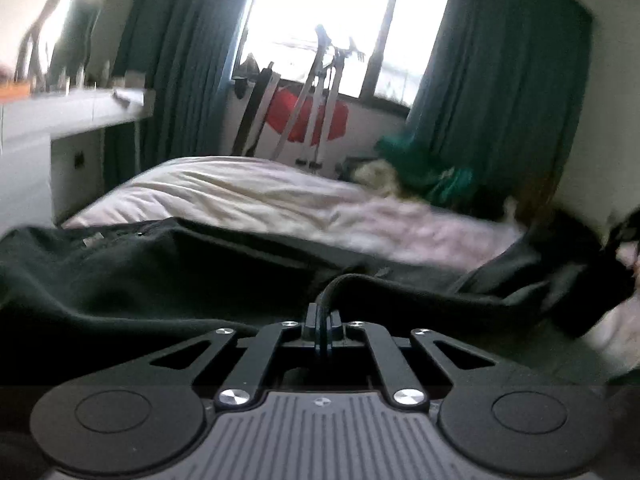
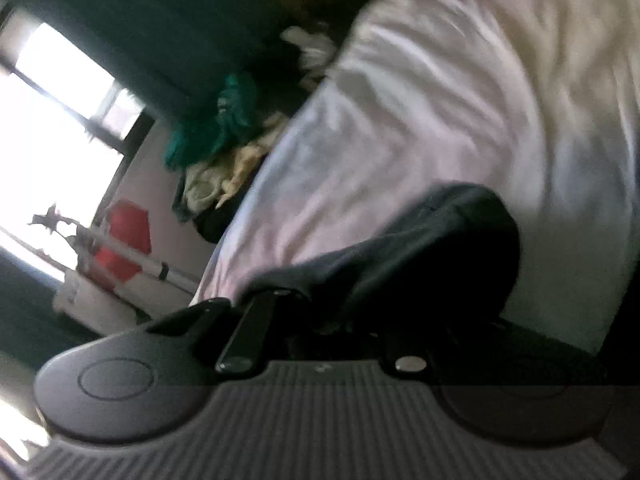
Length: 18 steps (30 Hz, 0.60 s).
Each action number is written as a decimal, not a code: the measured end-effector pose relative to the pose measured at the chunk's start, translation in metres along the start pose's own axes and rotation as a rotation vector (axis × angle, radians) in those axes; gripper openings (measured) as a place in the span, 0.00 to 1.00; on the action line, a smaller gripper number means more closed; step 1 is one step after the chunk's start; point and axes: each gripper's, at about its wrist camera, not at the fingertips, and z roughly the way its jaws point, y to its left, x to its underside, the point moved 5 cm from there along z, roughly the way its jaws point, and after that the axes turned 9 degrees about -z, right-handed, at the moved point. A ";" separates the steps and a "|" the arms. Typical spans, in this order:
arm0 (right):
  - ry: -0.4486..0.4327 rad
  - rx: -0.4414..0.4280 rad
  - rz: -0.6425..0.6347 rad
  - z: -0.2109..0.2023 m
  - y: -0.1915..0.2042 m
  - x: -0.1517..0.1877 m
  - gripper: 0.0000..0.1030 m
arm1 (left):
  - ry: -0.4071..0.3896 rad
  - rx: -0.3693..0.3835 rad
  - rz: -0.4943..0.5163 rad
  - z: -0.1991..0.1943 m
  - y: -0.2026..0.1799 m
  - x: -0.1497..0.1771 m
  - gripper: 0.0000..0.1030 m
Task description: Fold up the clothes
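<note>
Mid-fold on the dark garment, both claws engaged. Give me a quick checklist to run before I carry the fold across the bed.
1. Left claw closed on the dark garment edge: ok, a fold of fabric sits pinched between its fingers.
2. Right claw gripping the same garment: cannot tell, fabric drapes over the fingers and hides them.
3. Garment lying flat: not ok, it is bunched and ridged.
4. Landing area on the pale bedsheet free: ok ahead of the left claw.
5. Pile of green and cream clothes away from the garment: ok, it sits at the far side of the bed.
6. Image sharpness: not ok, right view is blurred.
</note>
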 end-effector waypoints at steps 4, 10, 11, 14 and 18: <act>-0.115 -0.062 -0.076 -0.029 -0.023 -0.021 0.14 | 0.040 -0.005 0.020 -0.008 -0.002 0.008 0.02; 0.022 0.031 -0.005 -0.022 -0.150 0.030 0.15 | 0.101 -0.018 0.054 -0.018 -0.005 0.021 0.03; 0.041 0.017 0.040 -0.022 -0.168 0.042 0.15 | 0.112 -0.021 0.060 -0.020 -0.006 0.023 0.03; 0.083 -0.013 0.225 -0.025 -0.191 0.056 0.17 | 0.143 -0.027 0.078 -0.026 -0.007 0.029 0.03; 0.071 -0.079 0.371 -0.042 -0.186 0.056 0.42 | 0.143 -0.039 0.050 -0.027 -0.006 0.030 0.04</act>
